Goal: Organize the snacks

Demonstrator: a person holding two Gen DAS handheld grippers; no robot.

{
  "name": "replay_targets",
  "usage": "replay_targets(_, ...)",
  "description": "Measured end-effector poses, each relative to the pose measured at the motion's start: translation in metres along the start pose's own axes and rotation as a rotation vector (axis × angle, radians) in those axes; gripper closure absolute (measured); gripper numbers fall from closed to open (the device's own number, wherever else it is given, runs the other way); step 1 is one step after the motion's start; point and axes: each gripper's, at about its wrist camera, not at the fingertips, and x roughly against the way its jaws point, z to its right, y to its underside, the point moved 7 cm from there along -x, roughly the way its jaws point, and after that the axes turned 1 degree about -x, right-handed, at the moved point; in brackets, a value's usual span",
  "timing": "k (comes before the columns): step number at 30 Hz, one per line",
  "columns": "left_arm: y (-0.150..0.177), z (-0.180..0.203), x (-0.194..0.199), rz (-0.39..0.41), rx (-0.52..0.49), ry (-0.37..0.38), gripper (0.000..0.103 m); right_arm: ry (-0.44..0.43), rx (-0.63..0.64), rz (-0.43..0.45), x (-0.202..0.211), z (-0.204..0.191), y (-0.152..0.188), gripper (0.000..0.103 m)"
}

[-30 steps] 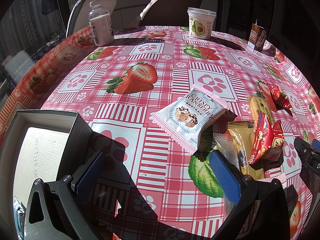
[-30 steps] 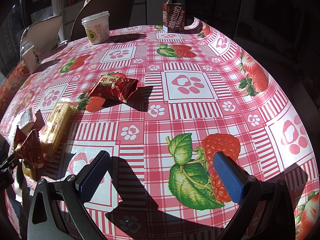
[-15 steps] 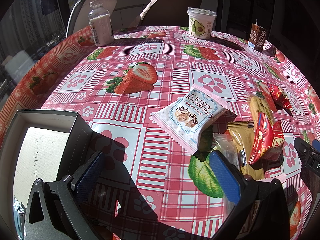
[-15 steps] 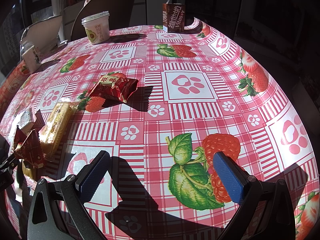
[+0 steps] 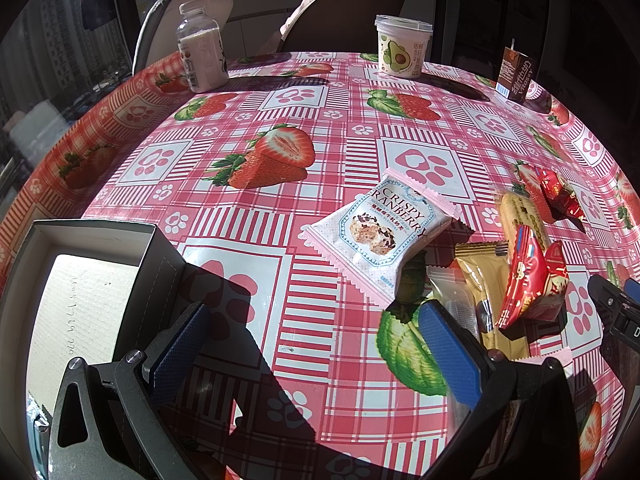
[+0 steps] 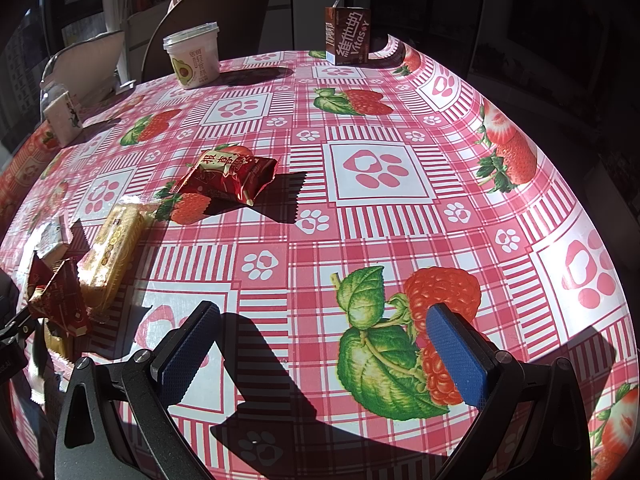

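Left wrist view: at your far left sits an open dark box with a pale cardboard floor, its near corner just beside your left gripper. That gripper's blue-padded fingers are spread wide and hold nothing — only the strawberry-print tablecloth shows between them. Further back on the left stands a bottle of white drink. Moving right, a pink-edged Crispy Cranberry packet lies flat ahead of the gripper, well apart from the box. Beyond it, near the table's far edge, is an avocado yogurt cup, and further right a brown drink carton. To the right of the cranberry packet the snacks bunch together: a clear wrapper and a gold packet touching, a red packet propped on the gold one, a cracker pack behind, then a second red packet.

In the right wrist view, that same cluster sits at the left edge, with the cracker pack beside it and a red packet lying alone. Your right gripper is also wide open and empty — it hovers over bare cloth, well apart from every snack.
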Motion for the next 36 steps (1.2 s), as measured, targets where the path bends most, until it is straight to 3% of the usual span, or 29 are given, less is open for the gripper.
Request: replay_targets(36, -0.0013, -0.0002, 0.0043, 0.001, 0.001, 0.001, 0.0, 0.0, 0.0, 0.0, -0.0002, 0.0003, -0.0002, 0.0)
